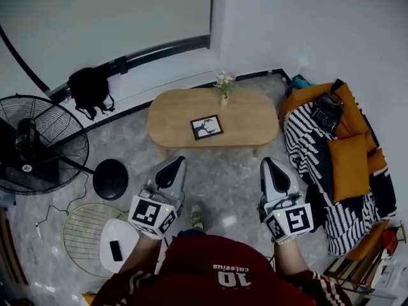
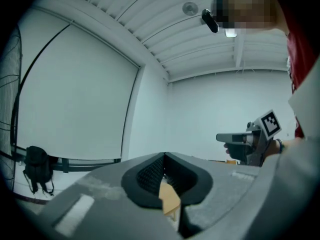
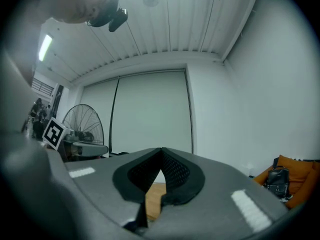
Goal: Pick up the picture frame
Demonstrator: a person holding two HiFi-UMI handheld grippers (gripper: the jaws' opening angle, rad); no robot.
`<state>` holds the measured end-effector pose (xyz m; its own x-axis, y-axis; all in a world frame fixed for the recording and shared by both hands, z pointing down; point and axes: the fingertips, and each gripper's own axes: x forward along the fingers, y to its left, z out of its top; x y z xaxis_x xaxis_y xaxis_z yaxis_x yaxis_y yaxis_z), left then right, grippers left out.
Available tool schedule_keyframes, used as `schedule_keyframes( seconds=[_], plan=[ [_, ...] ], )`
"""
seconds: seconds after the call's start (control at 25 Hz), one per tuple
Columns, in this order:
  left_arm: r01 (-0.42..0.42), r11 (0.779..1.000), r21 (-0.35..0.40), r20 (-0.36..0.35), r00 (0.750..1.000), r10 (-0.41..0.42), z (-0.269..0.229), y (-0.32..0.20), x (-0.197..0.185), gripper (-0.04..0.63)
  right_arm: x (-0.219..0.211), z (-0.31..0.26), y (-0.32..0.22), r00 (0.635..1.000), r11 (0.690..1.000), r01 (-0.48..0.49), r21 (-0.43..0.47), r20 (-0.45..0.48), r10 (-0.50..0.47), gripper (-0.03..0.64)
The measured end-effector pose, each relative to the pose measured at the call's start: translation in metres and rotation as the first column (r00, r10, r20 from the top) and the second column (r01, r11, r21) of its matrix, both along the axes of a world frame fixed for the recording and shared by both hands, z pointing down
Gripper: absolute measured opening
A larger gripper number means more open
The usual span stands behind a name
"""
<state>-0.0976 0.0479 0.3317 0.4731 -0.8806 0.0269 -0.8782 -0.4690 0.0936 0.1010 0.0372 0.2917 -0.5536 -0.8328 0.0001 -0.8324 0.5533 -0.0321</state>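
Head view: picture frame [image 1: 207, 127] flat on table [image 1: 248, 123], 12 o'clock. Left gripper [image 1: 173, 166] and right gripper [image 1: 268, 166] fingers together, empty. Open one before reaching; straddle an edge.

The head view looks steeply down from overhead onto the oval light-wood table [image 1: 172, 116], some way off. Both gripper views face level along their own jaws toward the white walls [image 2: 210, 114]; each shares a sliver of that table.
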Motion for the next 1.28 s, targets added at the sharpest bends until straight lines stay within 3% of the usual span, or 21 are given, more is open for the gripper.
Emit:
schedule_keyframes(
  seconds=[0.28, 0.64, 1.12, 1.28],
  plan=[
    [-0.048, 0.999, -0.011, 0.000, 0.999, 0.048, 0.007, -0.072, -0.031, 0.003, -0.032, -0.003, -0.064, 0.999, 0.999, -0.047, 0.003, -0.004, 0.047, -0.005],
    [-0.078, 0.997, -0.024, -0.016, 0.997, 0.077, 0.023, -0.128, -0.070, 0.003, -0.069, 0.002, -0.108, 0.995, 0.996, -0.090, 0.009, -0.039, 0.091, -0.005],
    [-0.126, 0.991, -0.034, -0.028, 0.992, 0.125, 0.034, -0.161, -0.067, 0.003, -0.084, 0.006, -0.144, 0.998, 0.999, -0.050, 0.003, -0.050, 0.050, -0.005],
    [-0.132, 0.991, -0.031, 0.005, 0.991, 0.133, 0.038, -0.181, -0.057, 0.003, -0.081, 0.010, -0.167, 0.999, 1.000, -0.024, -0.007, -0.035, 0.024, -0.005]
  ],
)
